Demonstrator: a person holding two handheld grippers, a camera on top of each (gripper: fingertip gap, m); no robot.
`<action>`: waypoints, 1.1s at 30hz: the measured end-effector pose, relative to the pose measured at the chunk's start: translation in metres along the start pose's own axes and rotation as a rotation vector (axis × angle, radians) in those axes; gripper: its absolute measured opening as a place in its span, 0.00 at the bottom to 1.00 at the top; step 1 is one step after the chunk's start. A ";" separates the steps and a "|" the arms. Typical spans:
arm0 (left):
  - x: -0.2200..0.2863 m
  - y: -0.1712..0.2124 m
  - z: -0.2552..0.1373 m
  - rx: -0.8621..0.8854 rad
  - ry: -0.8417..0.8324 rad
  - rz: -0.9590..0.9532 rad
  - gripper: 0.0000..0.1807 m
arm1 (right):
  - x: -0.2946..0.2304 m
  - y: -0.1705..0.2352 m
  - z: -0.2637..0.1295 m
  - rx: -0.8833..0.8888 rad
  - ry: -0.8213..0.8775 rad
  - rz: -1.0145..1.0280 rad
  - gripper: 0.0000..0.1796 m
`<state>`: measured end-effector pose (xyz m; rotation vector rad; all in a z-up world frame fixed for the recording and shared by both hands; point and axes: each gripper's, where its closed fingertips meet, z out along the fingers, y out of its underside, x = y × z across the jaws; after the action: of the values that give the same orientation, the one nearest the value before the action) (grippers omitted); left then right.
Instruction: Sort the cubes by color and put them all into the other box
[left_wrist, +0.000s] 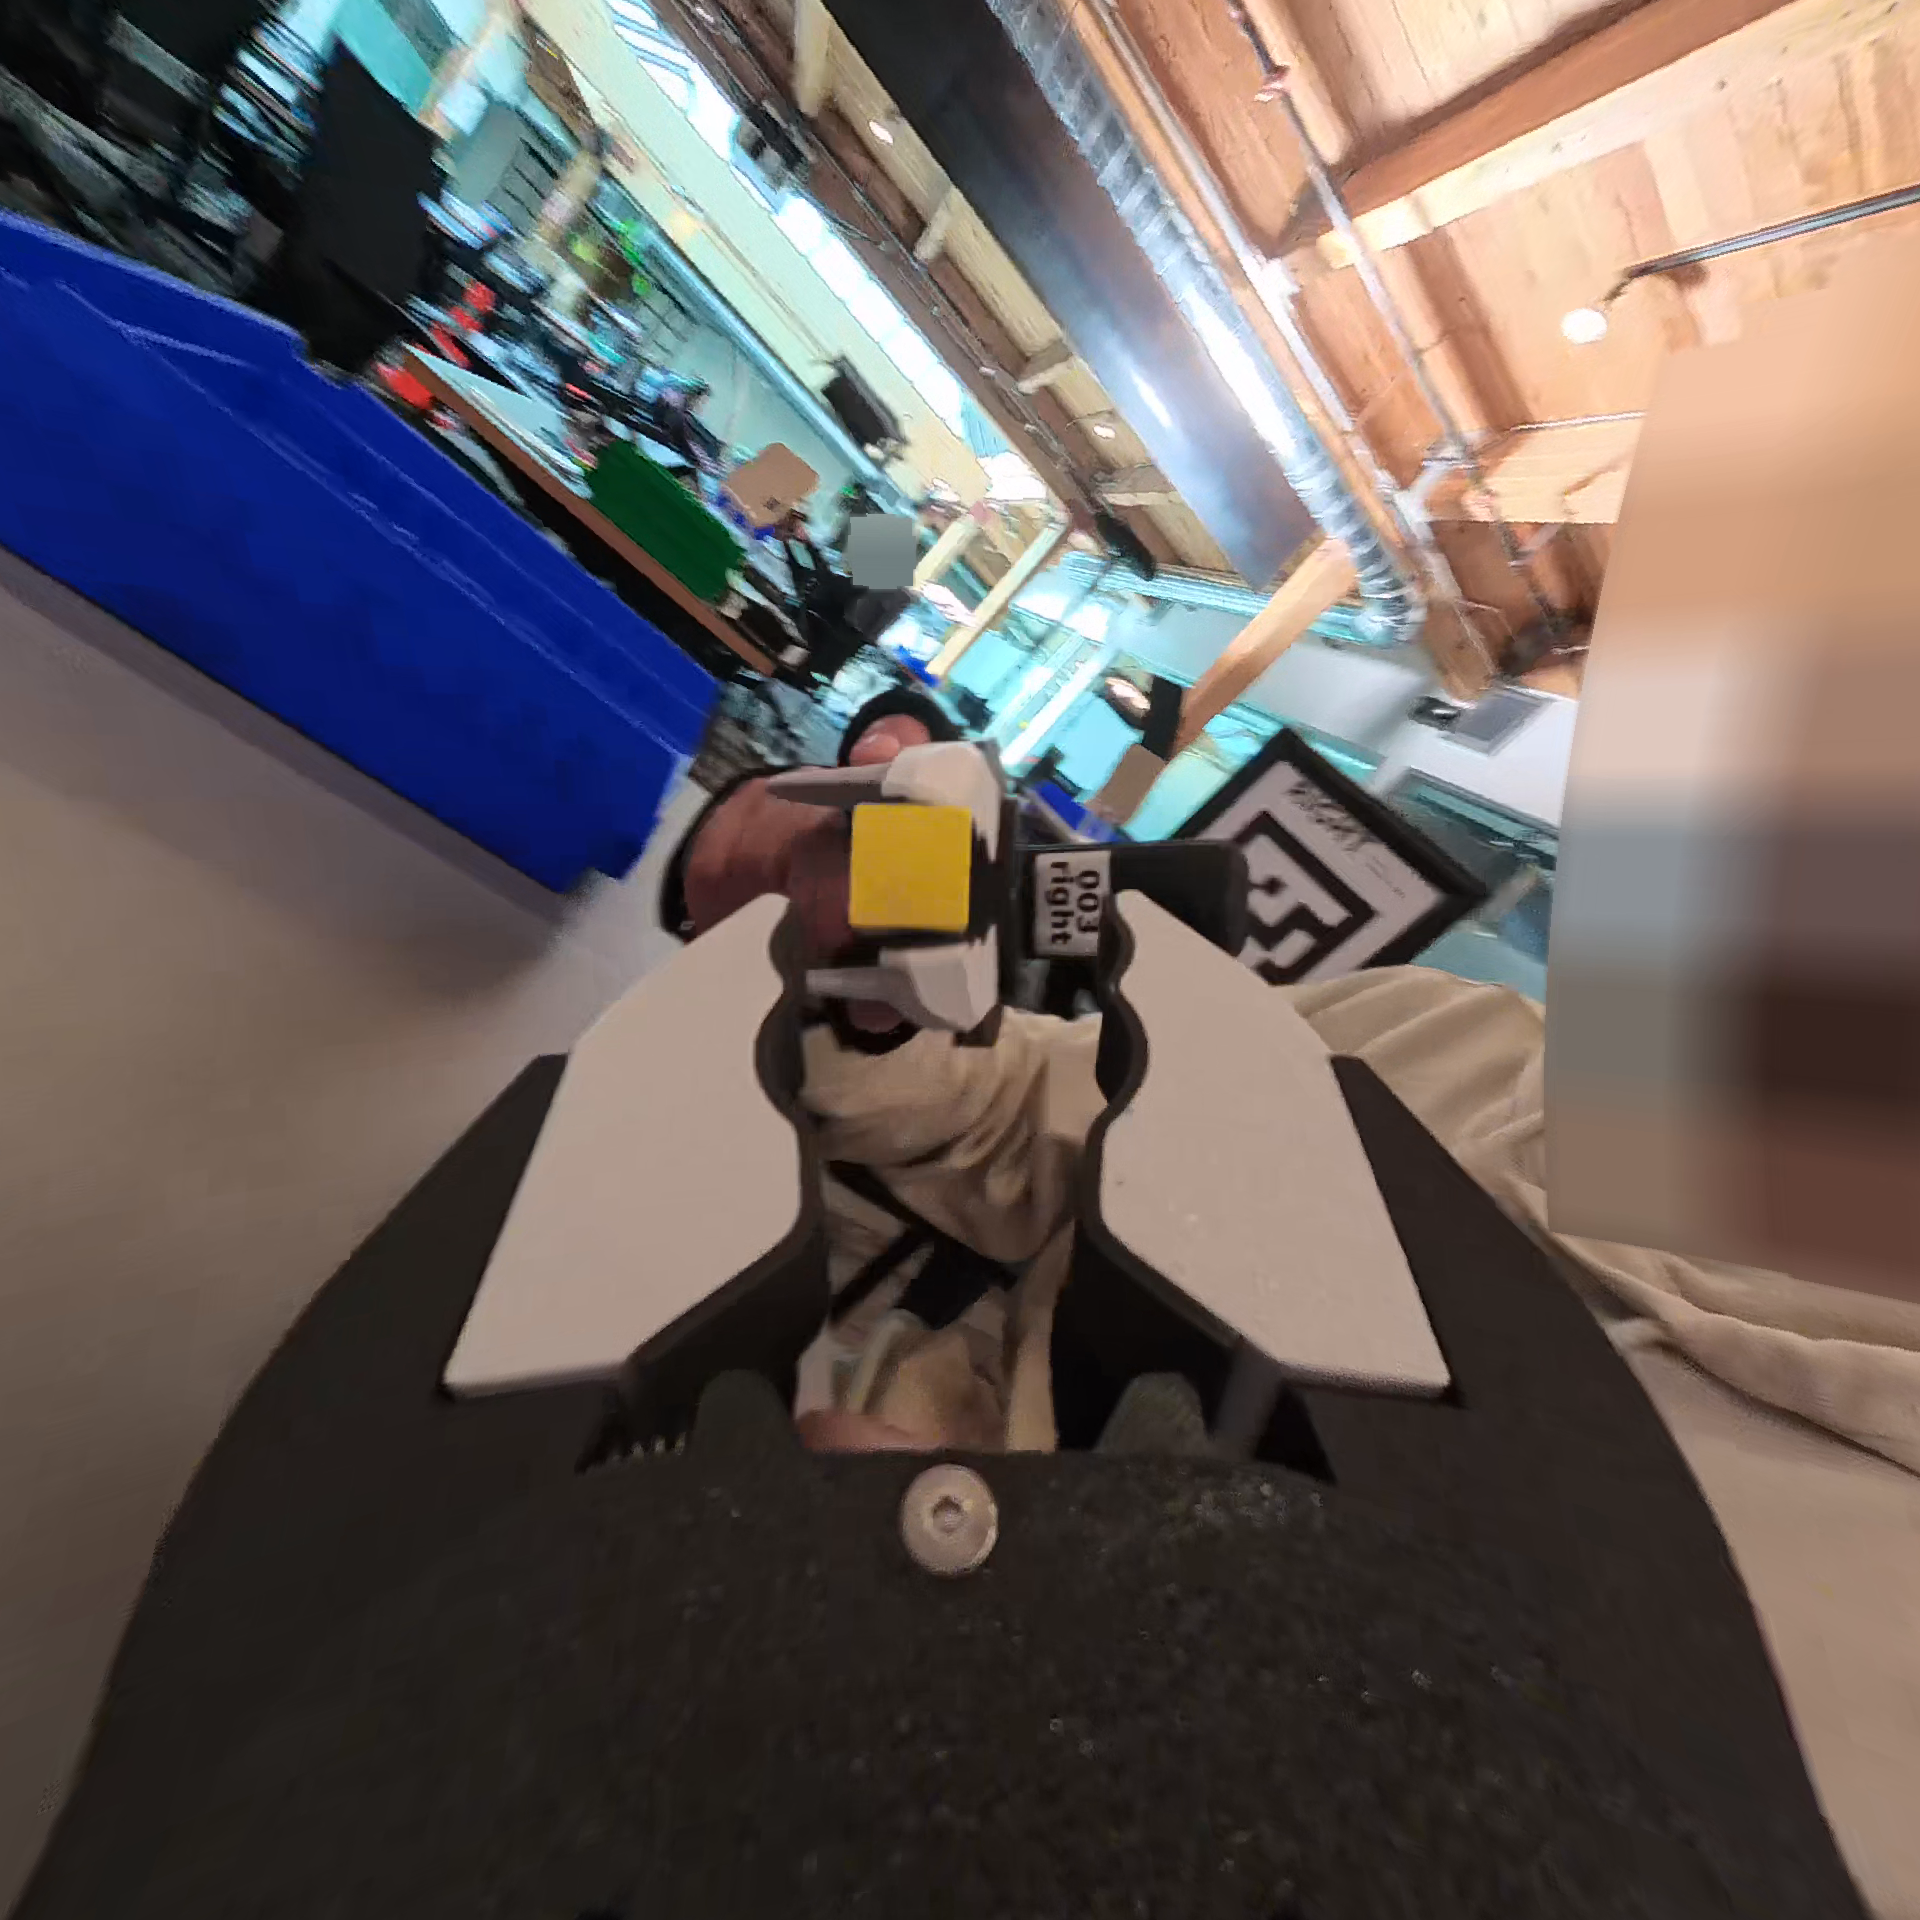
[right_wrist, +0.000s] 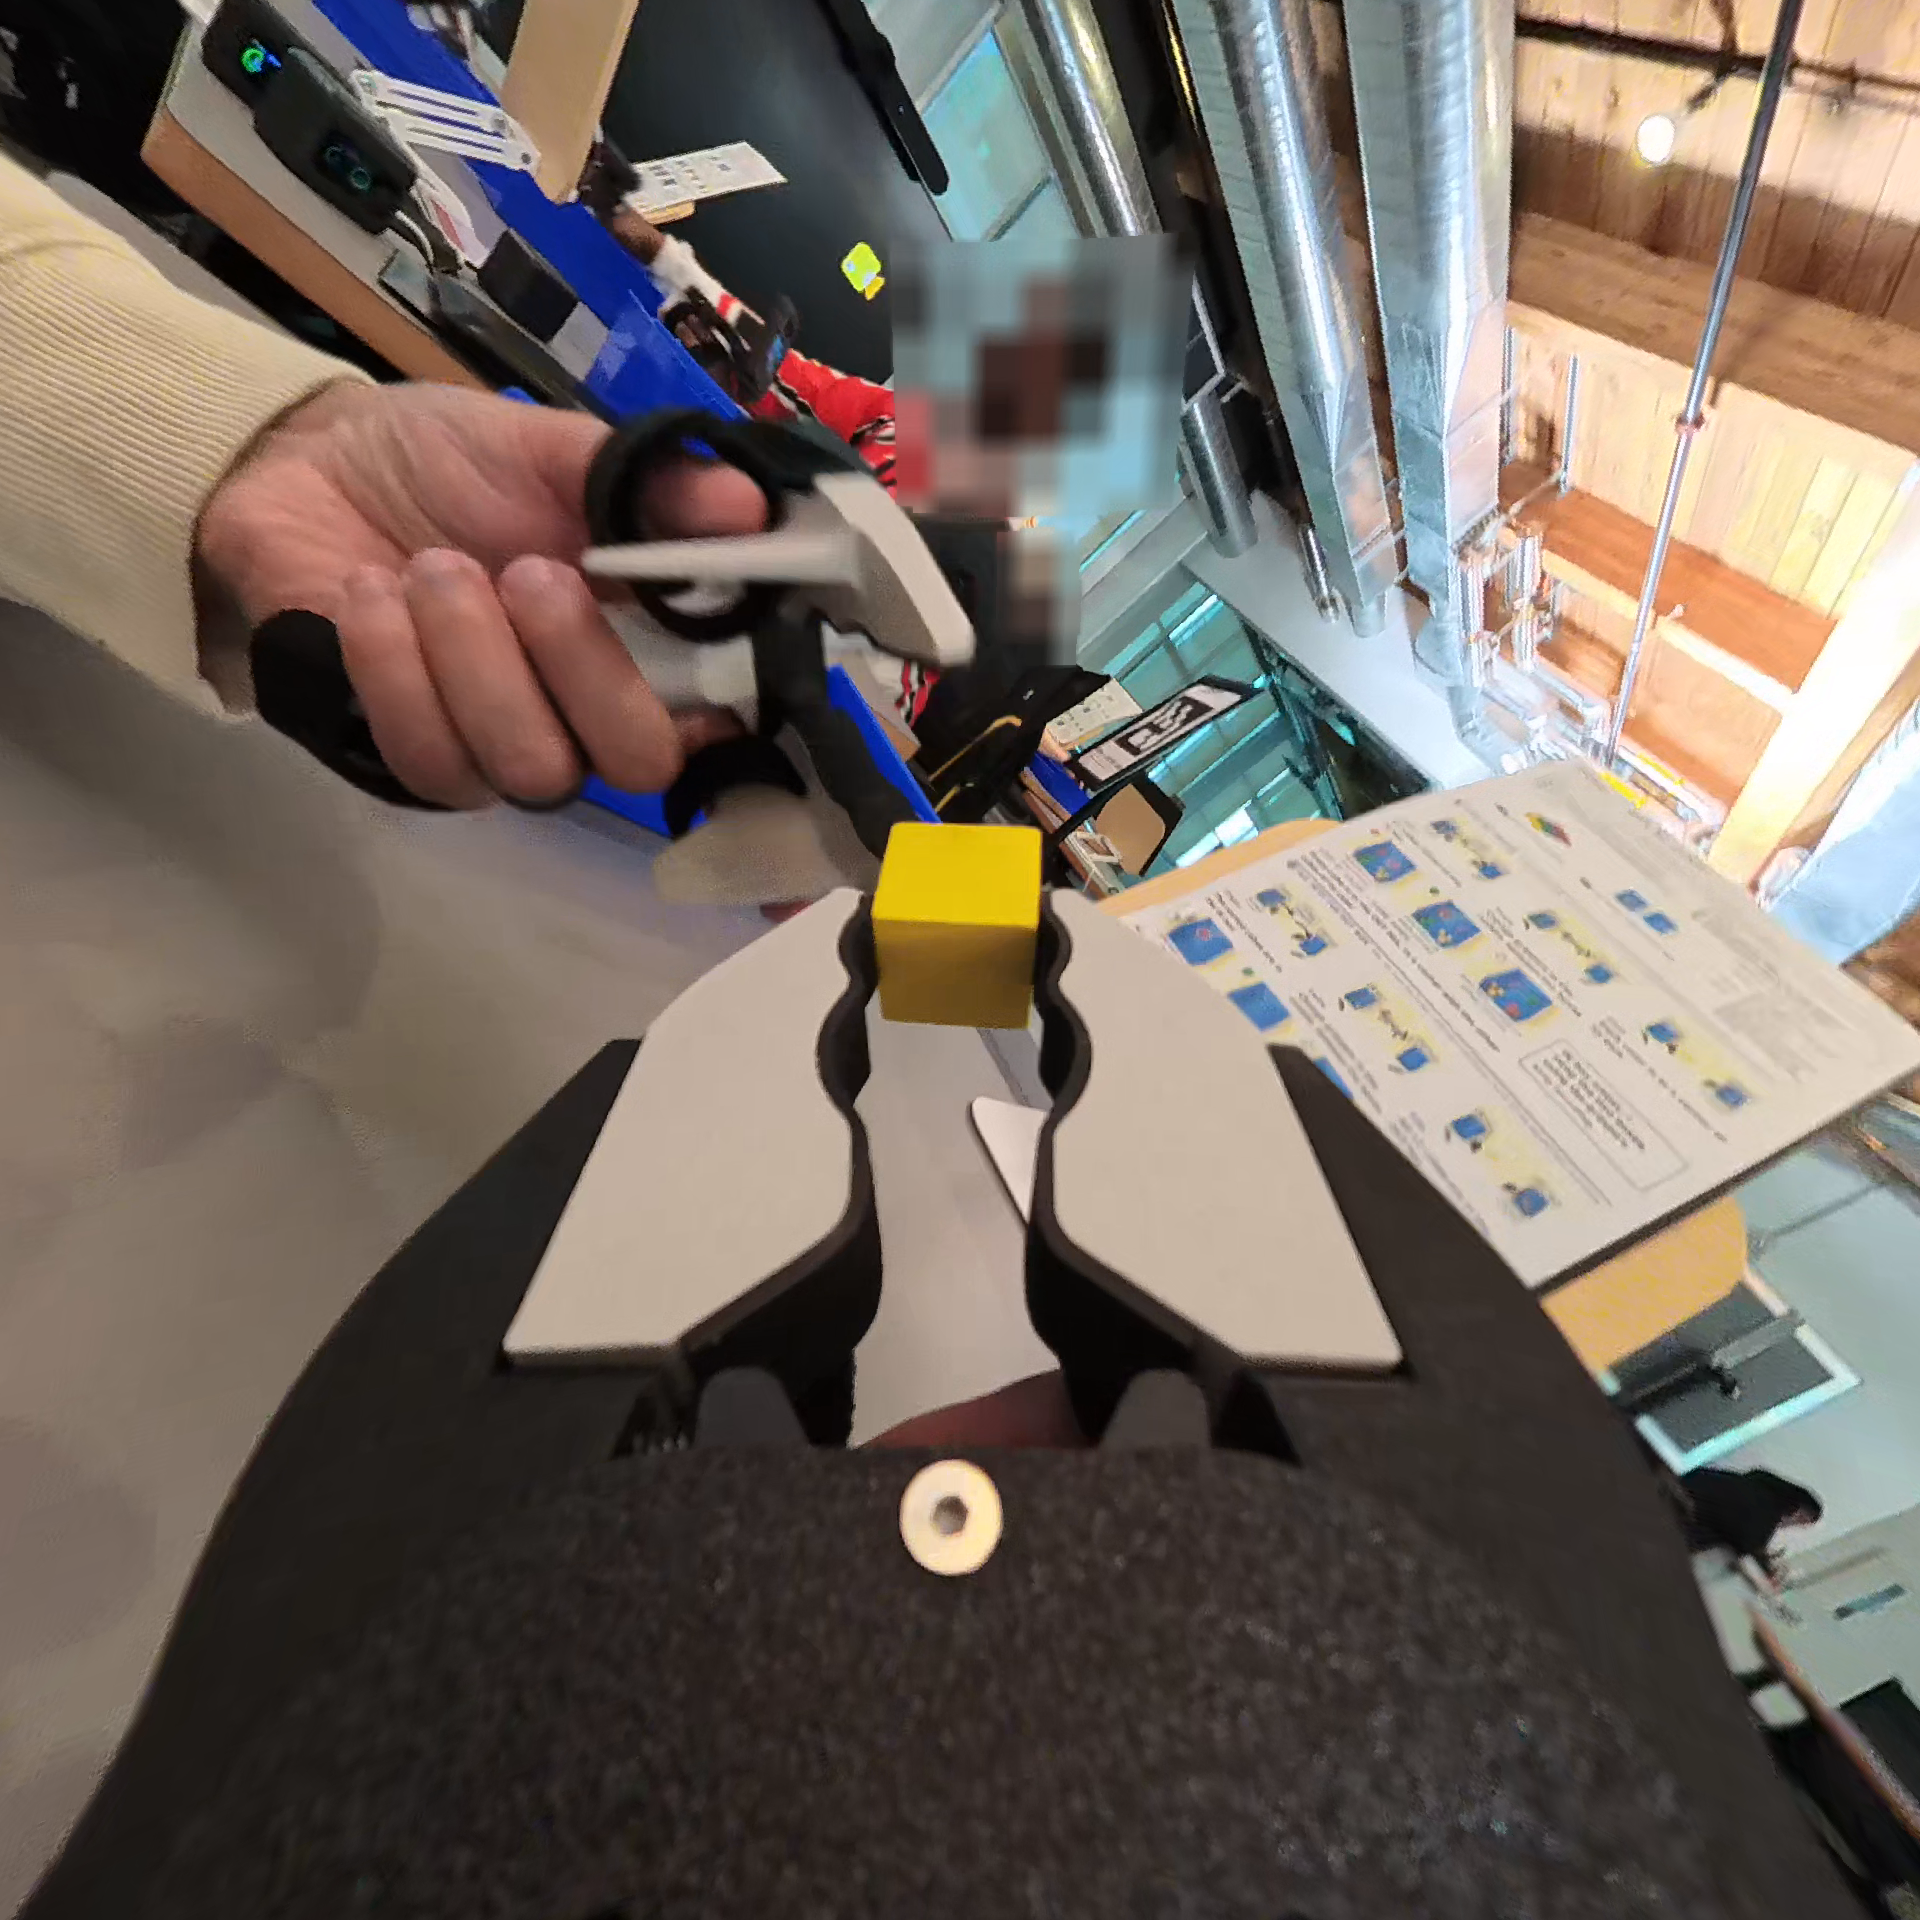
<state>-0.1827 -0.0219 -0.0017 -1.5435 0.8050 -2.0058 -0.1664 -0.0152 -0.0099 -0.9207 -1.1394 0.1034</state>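
Right up close you've got the right gripper (right_wrist: 956, 961), black body with pale grey finger plates, pinching a yellow cube (right_wrist: 956, 935) right at the tips. Its jaws are closed down to the cube's width, one plate on each side face, so the grip looks solid enough. It's tipped up and away from the table, cube in mid-air, nowhere near either box.

Over on the other side, the left gripper (left_wrist: 945, 1023) is empty, jaws standing apart with nothing between them, and it's pointed straight at the right one. From its camera you can see the cube head-on, held in the far gripper's white fingertips (left_wrist: 940, 774), with the person's hand (left_wrist: 769, 862) wrapped round the handle behind it.

In the right wrist view the person's other hand (right_wrist: 447, 592), cream sleeve, has fingers through the black loops of the left tool's handle.

My guess is the cube's being carried across, or maybe lined up for a handover, since the two tools face each other. Hard to say which.

Further out: a blue bin (left_wrist: 312, 582) sits on the pale table (left_wrist: 208, 1039) off to one side, probably one of the boxes. A printed sheet (right_wrist: 1507, 997) with little pictures lies on a wooden-edged surface beyond the cube. I can't see any other cubes.
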 end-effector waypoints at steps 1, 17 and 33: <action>-0.001 0.000 -0.007 0.015 -0.069 0.043 0.29 | 0.004 0.002 -0.005 -0.006 0.019 0.028 0.16; -0.056 0.046 -0.121 0.053 -1.197 0.661 0.23 | -0.003 0.070 -0.098 -0.374 0.218 0.573 0.16; -0.071 0.069 -0.102 -0.108 -1.161 0.678 0.23 | 0.129 0.312 -0.239 -1.404 0.216 0.927 0.16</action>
<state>-0.2621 -0.0062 -0.1184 -1.7876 0.7446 -0.4244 0.2006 0.1133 -0.1512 -2.5900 -0.3521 -0.0738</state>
